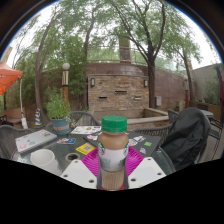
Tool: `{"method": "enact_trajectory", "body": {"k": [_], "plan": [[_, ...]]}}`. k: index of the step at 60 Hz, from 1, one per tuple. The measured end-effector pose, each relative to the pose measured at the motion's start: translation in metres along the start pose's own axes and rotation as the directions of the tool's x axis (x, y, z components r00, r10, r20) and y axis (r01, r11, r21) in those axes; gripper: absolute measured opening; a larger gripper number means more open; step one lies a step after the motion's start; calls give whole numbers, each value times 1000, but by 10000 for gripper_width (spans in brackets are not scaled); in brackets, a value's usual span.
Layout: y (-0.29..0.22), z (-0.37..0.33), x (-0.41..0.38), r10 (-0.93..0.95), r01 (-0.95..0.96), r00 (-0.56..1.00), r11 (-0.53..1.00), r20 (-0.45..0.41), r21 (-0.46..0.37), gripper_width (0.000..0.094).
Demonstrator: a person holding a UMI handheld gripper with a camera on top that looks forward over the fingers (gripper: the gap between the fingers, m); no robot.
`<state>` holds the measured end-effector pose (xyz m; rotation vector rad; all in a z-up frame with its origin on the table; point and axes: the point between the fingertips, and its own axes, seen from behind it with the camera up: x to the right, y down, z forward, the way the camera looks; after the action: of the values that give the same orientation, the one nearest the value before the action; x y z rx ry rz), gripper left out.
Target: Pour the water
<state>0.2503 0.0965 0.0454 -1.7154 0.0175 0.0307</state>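
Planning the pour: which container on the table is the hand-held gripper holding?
The green-capped bottle, clamped upright between the hand-held gripper's pink pads. The white cup sits untouched to its left; the potted plant stands farther back.

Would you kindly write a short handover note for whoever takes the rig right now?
Tongs: shut on the green-capped bottle, pads pressing both sides, bottle upright.
Things: white cup stands on the patio table, off to the bottle's side; potted plant beyond it.
Done: bottle grasped.
Left: cap is still on; carry the bottle to the cup, then pour. Whether the cup holds water cannot be told.
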Motion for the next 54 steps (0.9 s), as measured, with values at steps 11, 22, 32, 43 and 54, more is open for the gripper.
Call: {"method": "enact_trajectory", "body": {"k": [11, 22, 32, 43, 54], "plan": [[44, 2, 14, -23, 22, 1000, 998, -9, -53, 304], [38, -5, 10, -13, 12, 1000, 1000, -18, -26, 318], [39, -11, 7, 5, -12, 998, 995, -63, -97, 511], [31, -33, 14, 39, -60, 990, 987, -137, -150, 841], [4, -99, -15, 79, -111, 981, 978, -178, -179, 833]]}}
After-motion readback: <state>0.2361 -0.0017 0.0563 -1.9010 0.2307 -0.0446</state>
